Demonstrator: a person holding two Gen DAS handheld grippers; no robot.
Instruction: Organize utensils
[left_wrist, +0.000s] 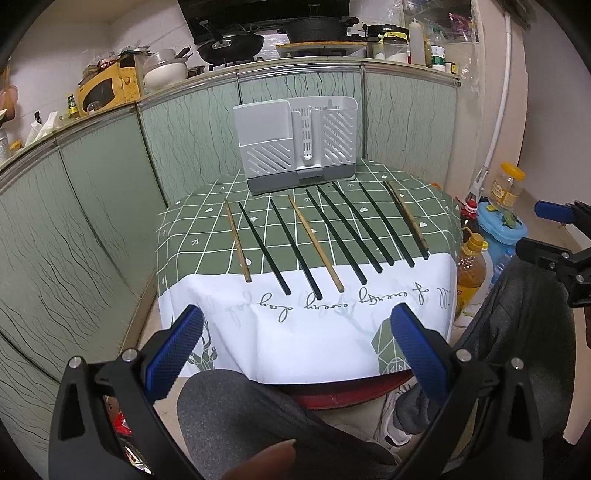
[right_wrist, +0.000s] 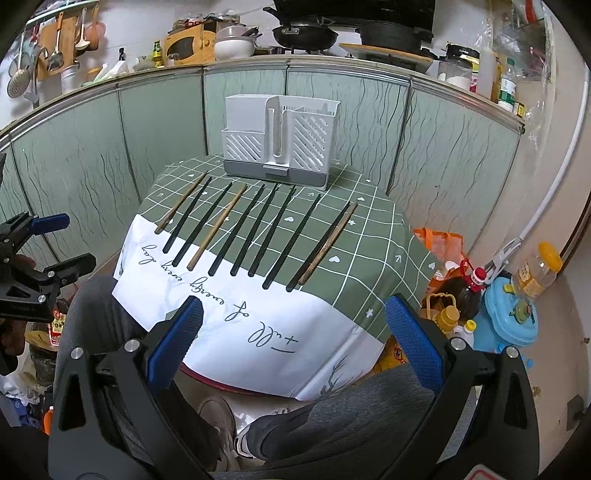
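Observation:
Several chopsticks lie side by side in a row on the green checked tablecloth (left_wrist: 207, 236), most of them black (left_wrist: 295, 247) (right_wrist: 242, 229) and three of them wooden (left_wrist: 316, 243) (right_wrist: 218, 225). Behind the row stands a white and grey utensil holder (left_wrist: 297, 144) (right_wrist: 279, 136) with slotted compartments. My left gripper (left_wrist: 295, 328) hangs open over the near white edge of the cloth, short of the chopsticks, nothing between its blue pads. My right gripper (right_wrist: 293, 317) is open too, at the table's near right edge, holding nothing. Each gripper shows at the side of the other's view.
Green cabinet fronts (left_wrist: 92, 206) wrap the table's back and left. A person's grey-trousered knees (left_wrist: 236, 406) sit under the near edge. Oil bottles (left_wrist: 471, 266), a blue container (left_wrist: 502, 225) and a jar (right_wrist: 535, 273) crowd the floor at the right. Pans and a microwave stand on the counter above.

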